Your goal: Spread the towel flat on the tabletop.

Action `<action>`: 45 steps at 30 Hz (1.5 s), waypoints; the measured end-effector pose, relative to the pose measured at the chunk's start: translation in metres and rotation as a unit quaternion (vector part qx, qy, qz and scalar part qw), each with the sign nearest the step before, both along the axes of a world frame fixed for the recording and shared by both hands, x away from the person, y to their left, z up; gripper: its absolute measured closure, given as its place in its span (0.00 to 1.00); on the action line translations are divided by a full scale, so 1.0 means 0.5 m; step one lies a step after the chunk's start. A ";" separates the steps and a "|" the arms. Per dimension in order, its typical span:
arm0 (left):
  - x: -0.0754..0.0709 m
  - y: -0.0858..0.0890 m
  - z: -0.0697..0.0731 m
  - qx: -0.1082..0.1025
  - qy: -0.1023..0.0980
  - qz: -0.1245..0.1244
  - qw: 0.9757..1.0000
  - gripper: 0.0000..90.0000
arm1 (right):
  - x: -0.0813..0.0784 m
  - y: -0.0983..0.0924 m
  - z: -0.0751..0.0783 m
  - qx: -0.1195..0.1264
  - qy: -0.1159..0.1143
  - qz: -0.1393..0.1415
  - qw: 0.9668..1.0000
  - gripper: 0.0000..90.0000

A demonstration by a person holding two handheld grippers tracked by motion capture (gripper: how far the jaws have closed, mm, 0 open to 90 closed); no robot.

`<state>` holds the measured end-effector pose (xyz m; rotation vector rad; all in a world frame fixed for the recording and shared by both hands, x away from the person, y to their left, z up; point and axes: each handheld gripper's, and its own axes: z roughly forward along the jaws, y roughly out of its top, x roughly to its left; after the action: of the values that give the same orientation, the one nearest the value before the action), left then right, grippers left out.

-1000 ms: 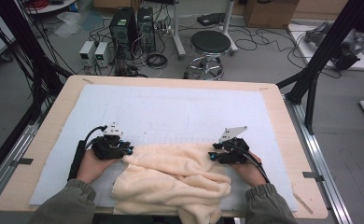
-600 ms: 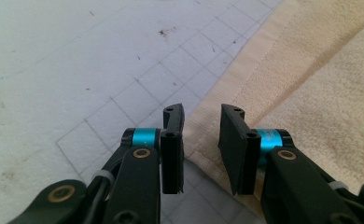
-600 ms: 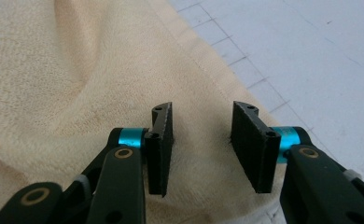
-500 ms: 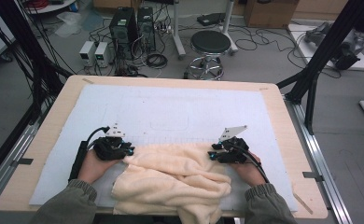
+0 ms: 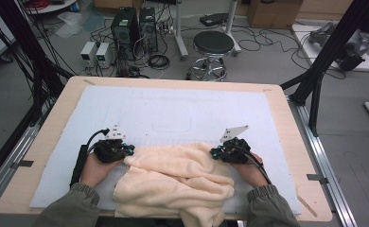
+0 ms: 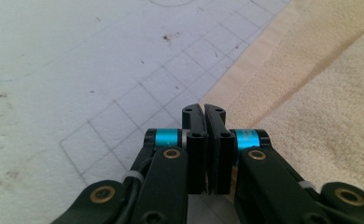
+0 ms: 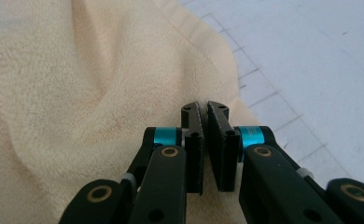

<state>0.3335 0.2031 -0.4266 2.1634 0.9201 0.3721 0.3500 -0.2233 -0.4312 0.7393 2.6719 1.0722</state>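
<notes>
Both jaws closed on towel (image 5: 173, 179) corners.

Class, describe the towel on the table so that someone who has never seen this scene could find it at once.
Look at the wooden table with its pale gridded mat. At the mat's near edge, between the left gripper and the right gripper, lies the towel. It is the one soft, cream, rumpled thing there, spilling over the near edge.

The towel (image 5: 173, 182) lies on the mat (image 5: 173, 113) between the left hand-held gripper (image 5: 126, 152) and the right hand-held gripper (image 5: 214, 153), each at one far corner of it; bare mat stretches beyond both; the towel's near part hangs over the surface (image 5: 45, 142) edge toward the person.
</notes>
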 end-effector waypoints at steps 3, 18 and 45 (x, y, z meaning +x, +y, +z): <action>-0.001 0.006 0.010 -0.008 -0.009 0.009 1.000 1.00 | 0.001 0.003 0.014 0.006 -0.008 0.002 1.000 0.95; 0.010 0.021 -0.003 0.015 0.032 0.007 0.999 0.73 | 0.011 0.014 0.025 -0.007 0.003 0.008 1.000 0.95; 0.029 0.048 0.038 -0.038 0.024 0.024 0.999 0.98 | 0.025 0.022 0.030 0.014 0.014 0.017 1.000 0.95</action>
<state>0.3482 0.2269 -0.4076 2.0919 0.9978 0.3053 0.3625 -0.2125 -0.4160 0.7207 2.7085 1.1173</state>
